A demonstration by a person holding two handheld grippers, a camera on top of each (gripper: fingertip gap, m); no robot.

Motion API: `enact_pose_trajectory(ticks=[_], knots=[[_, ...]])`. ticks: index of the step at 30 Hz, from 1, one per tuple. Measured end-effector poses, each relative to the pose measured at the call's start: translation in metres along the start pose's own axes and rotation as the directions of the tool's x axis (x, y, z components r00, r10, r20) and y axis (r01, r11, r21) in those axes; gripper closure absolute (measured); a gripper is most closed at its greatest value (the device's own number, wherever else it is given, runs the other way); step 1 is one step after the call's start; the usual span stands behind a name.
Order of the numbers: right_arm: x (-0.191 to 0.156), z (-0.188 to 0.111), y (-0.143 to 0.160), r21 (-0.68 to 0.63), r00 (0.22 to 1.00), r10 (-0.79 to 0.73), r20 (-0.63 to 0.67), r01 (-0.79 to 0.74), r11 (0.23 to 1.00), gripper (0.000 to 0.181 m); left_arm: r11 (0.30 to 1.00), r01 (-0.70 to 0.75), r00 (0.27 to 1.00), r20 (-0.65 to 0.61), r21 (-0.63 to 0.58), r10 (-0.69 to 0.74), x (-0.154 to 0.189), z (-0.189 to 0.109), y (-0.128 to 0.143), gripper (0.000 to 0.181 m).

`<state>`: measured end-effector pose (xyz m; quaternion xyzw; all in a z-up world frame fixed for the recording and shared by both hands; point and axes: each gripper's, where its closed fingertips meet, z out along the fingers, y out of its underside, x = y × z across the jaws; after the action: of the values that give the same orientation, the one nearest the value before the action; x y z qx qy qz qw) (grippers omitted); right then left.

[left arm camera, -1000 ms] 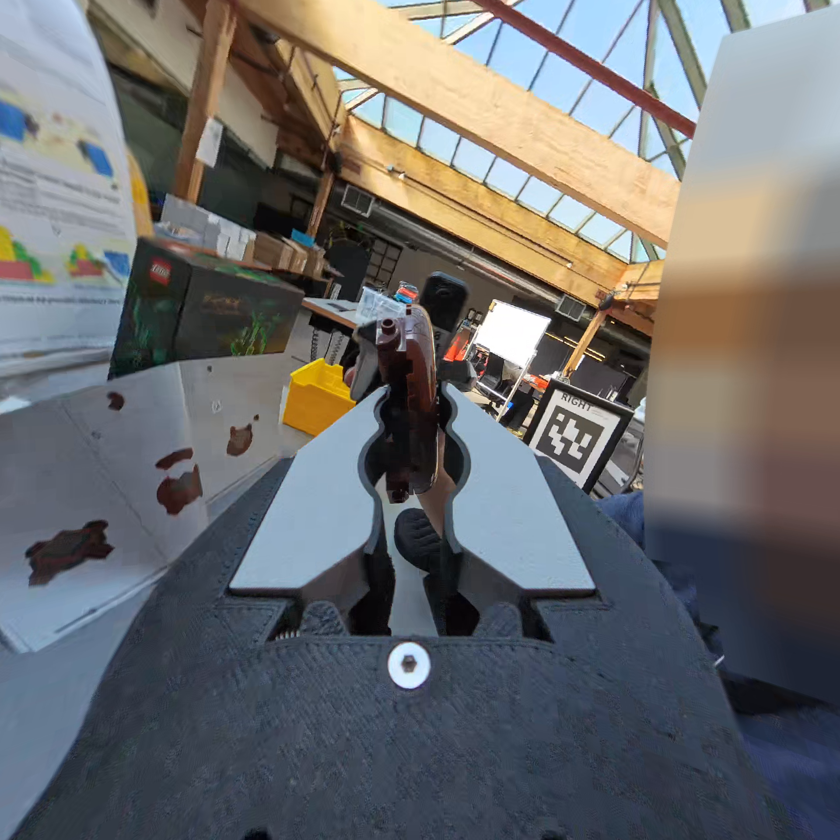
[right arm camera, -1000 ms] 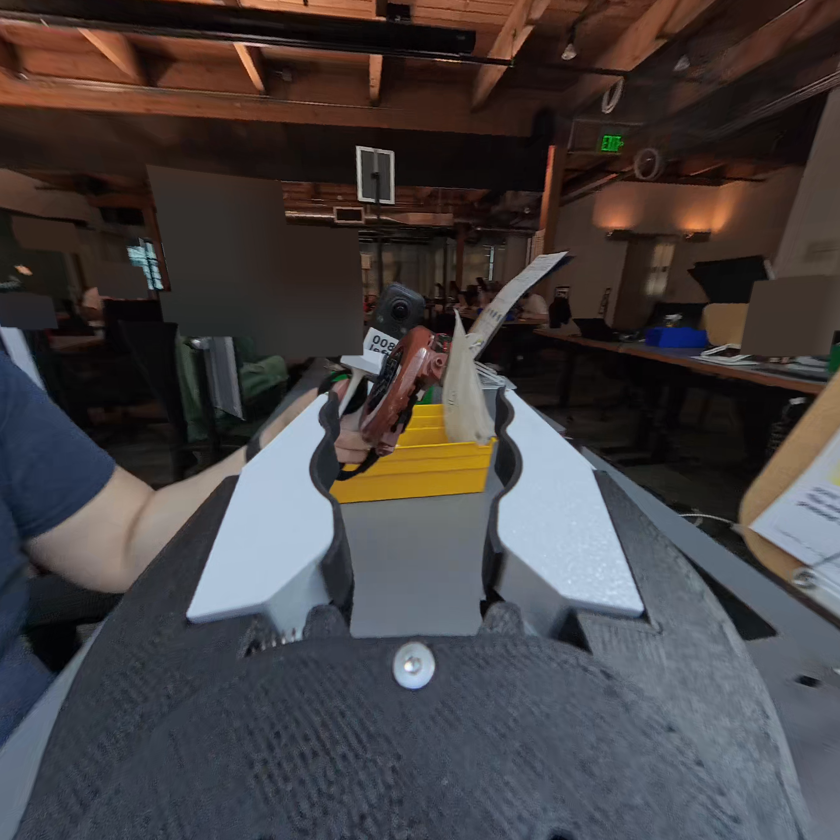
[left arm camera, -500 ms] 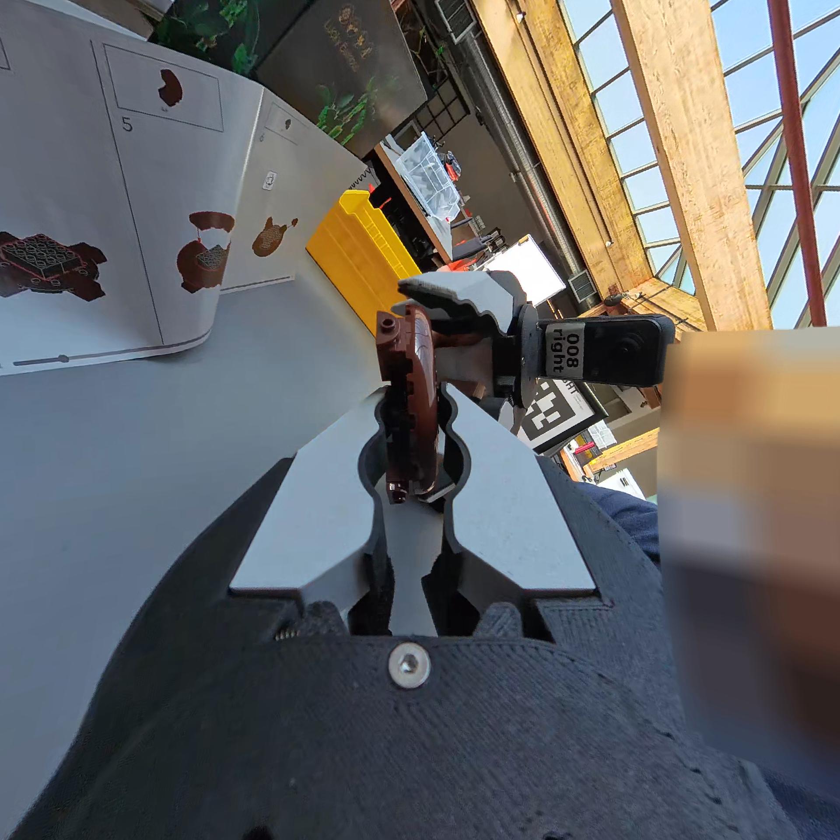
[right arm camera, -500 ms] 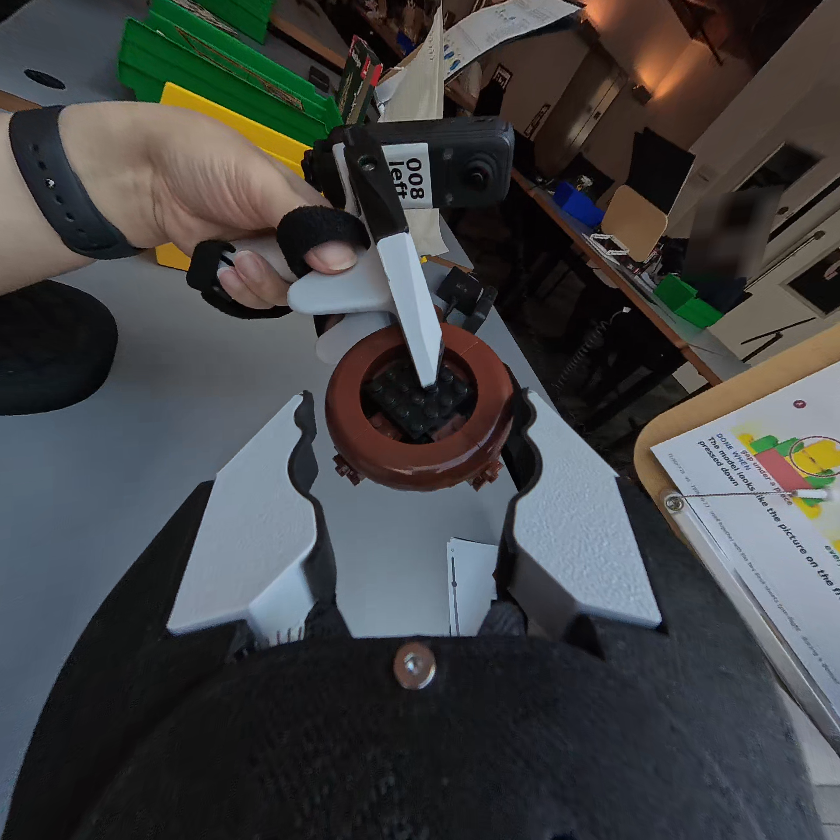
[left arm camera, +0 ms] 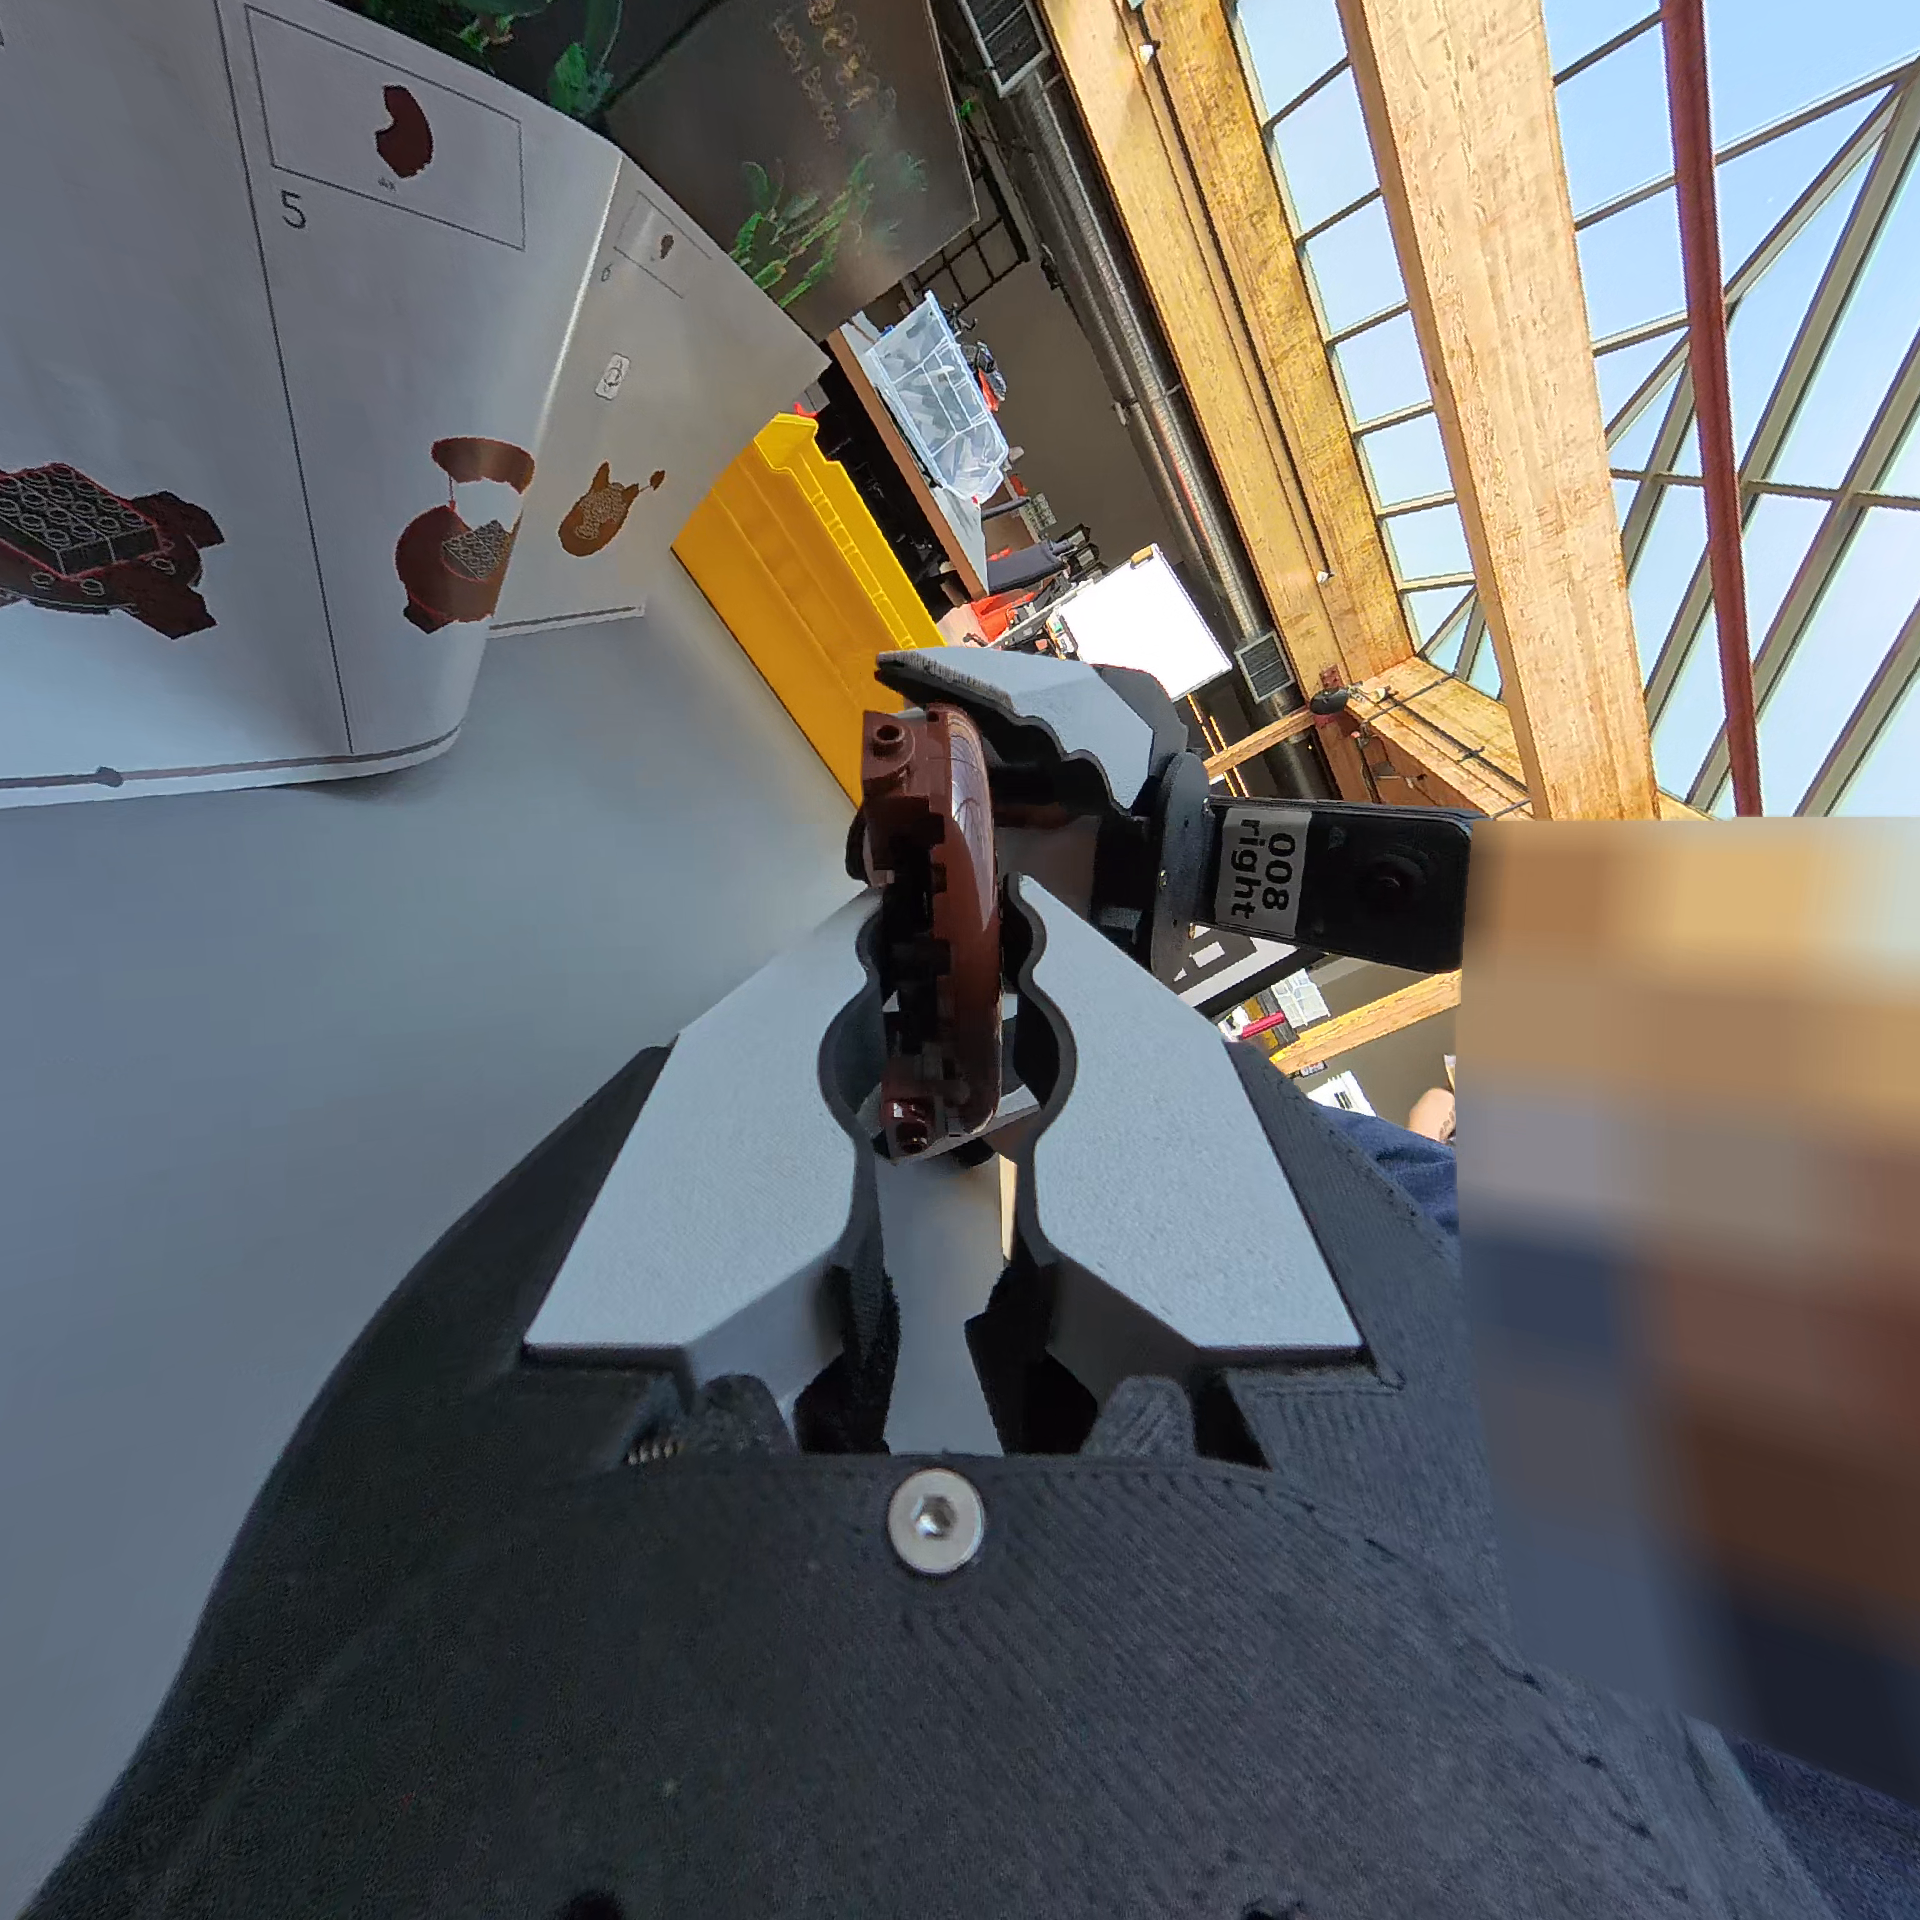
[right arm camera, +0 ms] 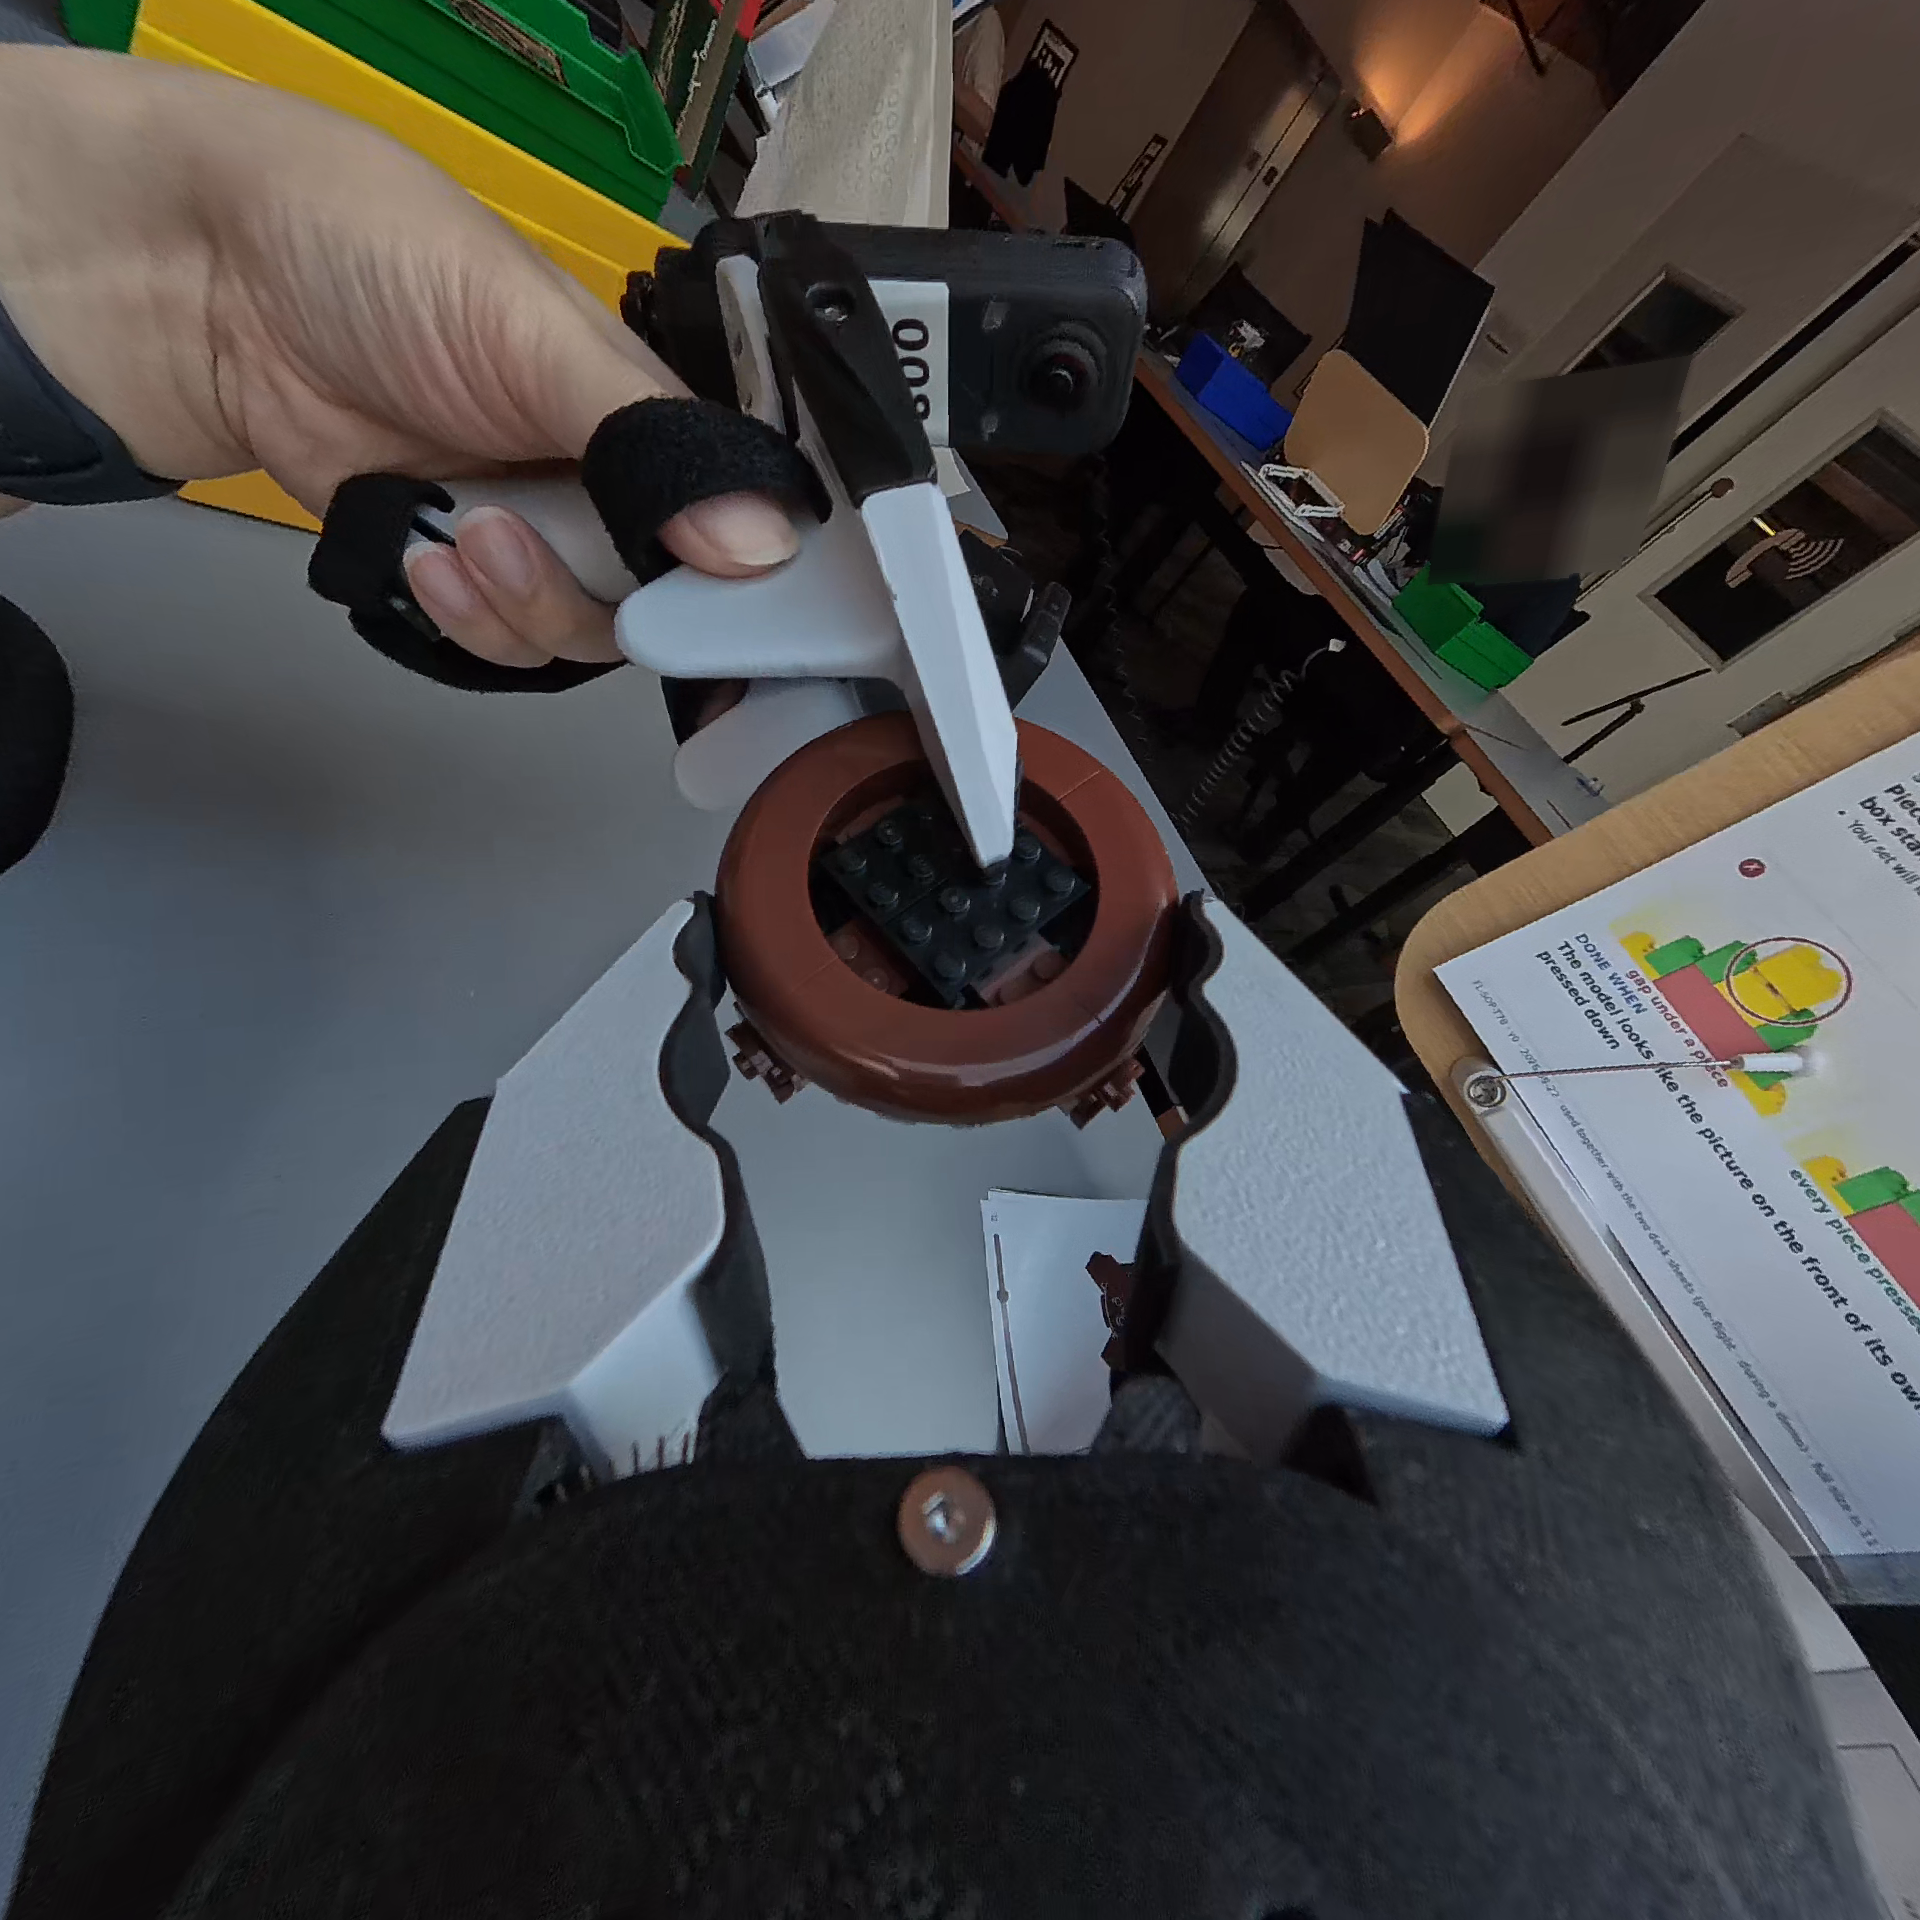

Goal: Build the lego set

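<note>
Model: the brown ring assembly with its black studded plates is pinched edge-on in my left gripper, one finger pressing down on the plates, held above the grey table

Right jaws: half a second ago my right gripper stood open with the ring just ahead of it; now its two fingers bracket the ring's left and right sides and look to touch its wall, though I cannot tell whether they have yet closed on it

Meaning: I judge this a hand-over or a two-handed squeeze to seat the ring

Pose: a second ago both tools pointed up at the rafters; now both are tipped down toward the table, meeting at right angles, the person's hand on the left tool's handle

Surroundings: instruction booklet at far left, yellow bin beyond, a printed sheet on a wooden board to the right
</note>
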<state>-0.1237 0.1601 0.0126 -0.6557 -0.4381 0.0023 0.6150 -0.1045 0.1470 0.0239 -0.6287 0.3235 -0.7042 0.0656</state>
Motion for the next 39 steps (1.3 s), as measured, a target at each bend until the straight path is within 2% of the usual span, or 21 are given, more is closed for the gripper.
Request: enact_pose_trajectory(ticks=[4, 8, 10, 13, 16, 22, 28, 33, 39], knots=[[0.007, -0.005, 0.000, -0.008, 0.999, 0.003, -0.032, -0.004, 1.000, 0.094, 0.998, -0.019, 0.998, -0.058, 0.058, 0.023, 0.007, 0.000, -0.010, 0.158], [0.008, -0.004, 0.009, -0.045, 0.999, 0.024, -0.049, -0.026, 0.999, 0.094, 0.997, -0.050, 0.997, -0.059, 0.051, 0.053, 0.000, -0.003, -0.009, 0.159], [0.004, 0.002, 0.019, -0.075, 0.997, 0.043, -0.058, -0.048, 0.996, 0.094, 0.999, -0.015, 0.998, -0.058, 0.044, 0.017, -0.010, -0.005, -0.007, 0.157], [-0.007, 0.013, 0.038, -0.130, 0.992, 0.118, -0.048, -0.123, 0.984, 0.094, 0.999, 0.052, 0.998, -0.020, 0.014, -0.052, -0.038, -0.008, 0.002, 0.165], [-0.018, 0.019, 0.059, -0.164, 0.978, 0.201, -0.059, -0.208, 0.964, 0.094, 0.993, 0.119, 0.993, -0.021, -0.013, -0.120, -0.059, -0.007, 0.012, 0.166], [-0.029, 0.009, 0.078, -0.168, 0.969, 0.227, -0.094, -0.240, 0.956, 0.094, 0.984, 0.175, 0.982, -0.068, -0.021, -0.176, -0.073, -0.002, 0.017, 0.165], [-0.053, -0.002, 0.099, -0.234, 0.965, 0.254, -0.072, -0.264, 0.936, 0.095, 0.972, 0.224, 0.974, 0.026, -0.073, -0.223, -0.102, -0.005, 0.033, 0.176], [-0.069, 0.002, 0.117, -0.318, 0.965, 0.258, -0.039, -0.257, 0.913, 0.095, 0.977, 0.215, 0.976, 0.048, -0.015, -0.214, -0.108, -0.022, 0.025, 0.181], [-0.077, 0.005, 0.130, -0.362, 0.931, 0.363, -0.024, -0.347, 0.865, 0.095, 0.982, 0.183, 0.980, 0.072, 0.037, -0.185, -0.109, -0.035, 0.015, 0.181]])
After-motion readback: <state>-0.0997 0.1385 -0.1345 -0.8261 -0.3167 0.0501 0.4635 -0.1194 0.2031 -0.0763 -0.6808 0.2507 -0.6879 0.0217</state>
